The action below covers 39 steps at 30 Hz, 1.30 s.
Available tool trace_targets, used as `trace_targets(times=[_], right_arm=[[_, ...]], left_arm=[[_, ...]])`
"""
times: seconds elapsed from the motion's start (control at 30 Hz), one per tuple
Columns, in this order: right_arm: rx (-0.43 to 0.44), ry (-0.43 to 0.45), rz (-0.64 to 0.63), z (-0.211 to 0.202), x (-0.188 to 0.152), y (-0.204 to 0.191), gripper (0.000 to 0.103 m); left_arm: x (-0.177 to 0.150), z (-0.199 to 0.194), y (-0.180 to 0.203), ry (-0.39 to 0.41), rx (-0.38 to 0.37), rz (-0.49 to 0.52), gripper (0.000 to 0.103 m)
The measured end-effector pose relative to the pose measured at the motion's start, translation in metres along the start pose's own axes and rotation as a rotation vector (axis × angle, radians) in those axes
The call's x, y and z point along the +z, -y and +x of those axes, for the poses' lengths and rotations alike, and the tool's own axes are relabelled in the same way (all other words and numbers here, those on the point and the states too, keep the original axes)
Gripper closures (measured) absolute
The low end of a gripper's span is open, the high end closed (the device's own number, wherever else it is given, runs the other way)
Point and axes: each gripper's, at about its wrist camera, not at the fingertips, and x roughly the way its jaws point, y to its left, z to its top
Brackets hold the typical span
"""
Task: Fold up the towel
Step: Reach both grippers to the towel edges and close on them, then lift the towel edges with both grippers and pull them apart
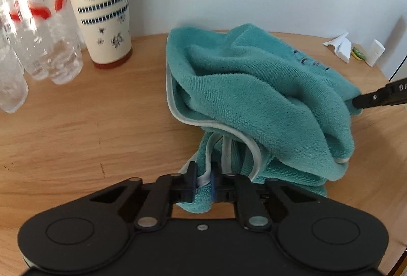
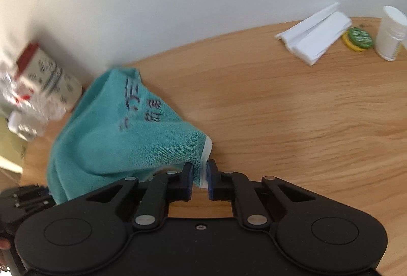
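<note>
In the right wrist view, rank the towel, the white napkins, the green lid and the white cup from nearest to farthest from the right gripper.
1. Towel: pinched in the right gripper, spreading to the left.
2. White napkins: far right, near the wall.
3. Green lid: just right of the napkins.
4. White cup: at the right edge of the view.

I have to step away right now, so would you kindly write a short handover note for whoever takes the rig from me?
Left claw: shut on a white-trimmed edge of the teal towel, near the table's front.
Right claw: shut on another white-trimmed corner of the towel, on its opposite side.
Towel: bunched and crumpled between the two claws, partly resting on the table.
Done: both grips are taken.
Left: spread the towel flat, then fold it; no neat fold shows yet.
Mind the patterned tumbler and clear plastic bottles by the wall.
</note>
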Motion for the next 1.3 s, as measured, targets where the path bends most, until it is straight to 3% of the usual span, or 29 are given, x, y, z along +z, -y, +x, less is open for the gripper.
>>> trace_targets(times=[0.2,0.43,0.73,0.87,0.97,1.1,1.3], right_arm=[[-0.016,0.081,0.029,-0.043,0.000,0.003,0.094],[-0.010,0.211,0.107,-0.121,-0.003,0.021,0.095],[-0.026,0.348,0.099,-0.206,-0.009,0.027,0.096],[-0.056,0.363,0.065,-0.235,-0.023,0.029,0.102],[-0.081,0.332,0.064,-0.235,-0.034,0.034,0.102],[-0.127,0.231,0.072,-0.203,-0.057,0.046,0.102],[-0.154,0.166,0.042,-0.157,-0.053,0.056,0.096]], left_arm=[[0.001,-0.038,-0.007,0.052,0.021,-0.041,0.094],[0.000,-0.096,-0.024,0.116,0.095,-0.110,0.094],[0.000,-0.165,-0.042,0.187,0.238,-0.144,0.095],[-0.001,-0.164,-0.047,0.181,0.269,-0.153,0.095],[-0.002,-0.155,-0.052,0.169,0.291,-0.166,0.095],[-0.004,-0.142,-0.059,0.154,0.321,-0.182,0.095],[-0.009,-0.118,-0.070,0.118,0.357,-0.225,0.093]])
